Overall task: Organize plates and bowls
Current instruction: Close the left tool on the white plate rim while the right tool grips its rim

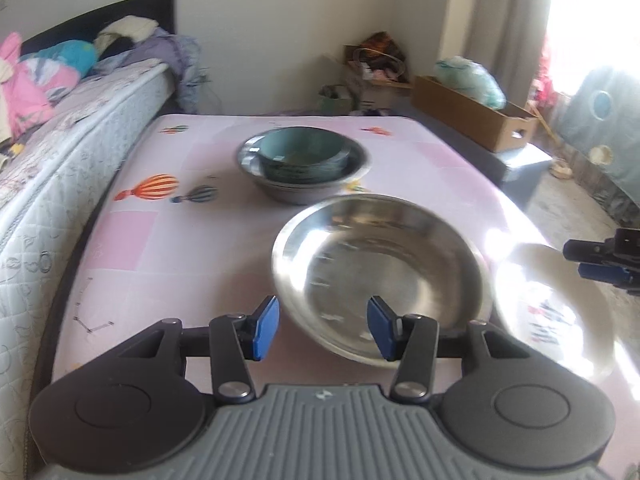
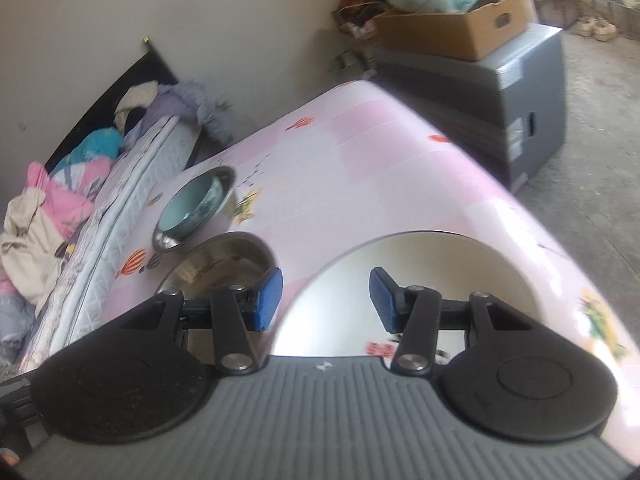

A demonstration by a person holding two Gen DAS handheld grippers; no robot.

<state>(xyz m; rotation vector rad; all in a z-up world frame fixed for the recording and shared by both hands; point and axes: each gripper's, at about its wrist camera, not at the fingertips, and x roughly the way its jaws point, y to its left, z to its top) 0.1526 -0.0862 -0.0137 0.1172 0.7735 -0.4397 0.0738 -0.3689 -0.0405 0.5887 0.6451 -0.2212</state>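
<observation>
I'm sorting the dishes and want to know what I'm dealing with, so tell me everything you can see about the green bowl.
The green bowl is round, glossy teal-green, ceramic by its look, paler inside and dark on its outer wall. It sits upright, nested inside a wider steel bowl at the far end of the pink table, on the bed side. It looks empty, though blur hides detail. Neither the left claw nor the right claw touches it; both are open and nearer the front dishes.

A home bedroom: bed (image 1: 60, 128) with heaped clothes (image 1: 36, 72).
</observation>
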